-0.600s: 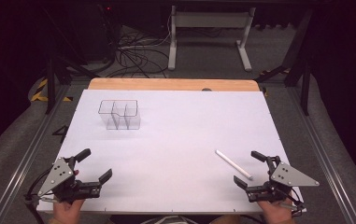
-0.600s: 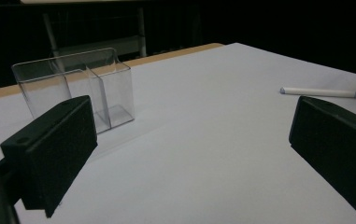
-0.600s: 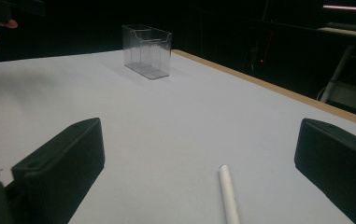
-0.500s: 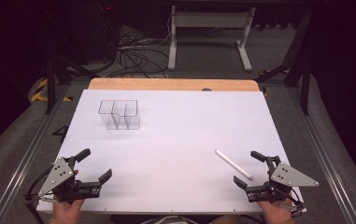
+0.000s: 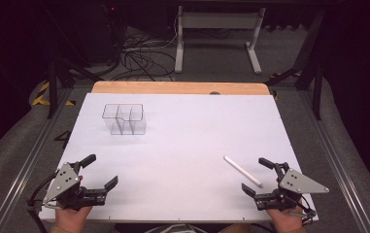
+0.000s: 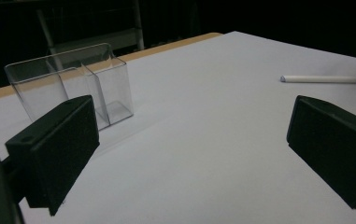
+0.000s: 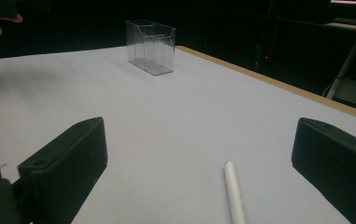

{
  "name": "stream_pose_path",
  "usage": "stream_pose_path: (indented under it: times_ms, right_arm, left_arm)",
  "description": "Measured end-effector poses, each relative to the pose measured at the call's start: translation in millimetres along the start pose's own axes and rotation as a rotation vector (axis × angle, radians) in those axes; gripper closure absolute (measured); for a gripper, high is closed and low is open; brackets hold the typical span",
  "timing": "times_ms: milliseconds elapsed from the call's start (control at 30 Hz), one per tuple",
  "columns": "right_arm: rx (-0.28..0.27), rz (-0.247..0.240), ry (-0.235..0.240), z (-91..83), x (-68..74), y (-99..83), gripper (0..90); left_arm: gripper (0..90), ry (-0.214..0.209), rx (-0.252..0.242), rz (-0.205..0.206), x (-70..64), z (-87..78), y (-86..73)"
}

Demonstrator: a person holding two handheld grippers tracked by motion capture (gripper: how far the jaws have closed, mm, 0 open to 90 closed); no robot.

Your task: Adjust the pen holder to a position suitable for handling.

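Left tool (image 5: 99, 172): black jaws spread, empty, near-left corner. Clear rigid-plastic compartment box (image 5: 124, 119) stands far-left. Slim white cylindrical stick (image 5: 243, 171) lies near-right, just beside right tool (image 5: 258, 175), jaws spread, empty. Worktop (image 5: 187, 141): matte white sheet, wooden far edge; dark room, cables (image 5: 134, 58) behind.

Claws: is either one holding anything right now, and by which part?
Nothing is held. The left claw and the right claw are both open; the white stick lies on the table by the right one.
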State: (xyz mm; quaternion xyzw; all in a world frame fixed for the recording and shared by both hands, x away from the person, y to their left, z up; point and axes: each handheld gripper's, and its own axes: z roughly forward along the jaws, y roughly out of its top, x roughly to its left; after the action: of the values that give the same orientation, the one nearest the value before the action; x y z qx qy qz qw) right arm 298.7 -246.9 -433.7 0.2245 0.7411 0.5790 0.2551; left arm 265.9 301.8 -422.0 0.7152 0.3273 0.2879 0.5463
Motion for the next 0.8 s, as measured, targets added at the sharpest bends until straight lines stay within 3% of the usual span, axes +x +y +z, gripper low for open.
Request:
stream_pose_path:
  times_ms: [100,400,633,800]
  right_arm:
    - [0.0,-0.001,0.002,-0.2,0.6,0.0,4.5]
    - [0.003,0.018,0.005,-0.9,-1.4,-1.6,4.8]
    - [0.01,0.022,0.0,-1.7,-2.7,-2.6,4.9]
    - [0.005,0.035,-0.004,-3.4,-5.9,-4.4,4.9]
  left_arm:
    - [3.7,-0.008,-0.005,-0.021,0.0,-0.2,1.8]
    - [3.8,-0.039,0.026,-0.014,5.4,6.6,12.0]
    - [3.8,-0.057,0.038,-0.041,13.4,15.6,21.4]
    - [3.9,-0.069,0.046,-0.025,18.3,19.9,28.9]
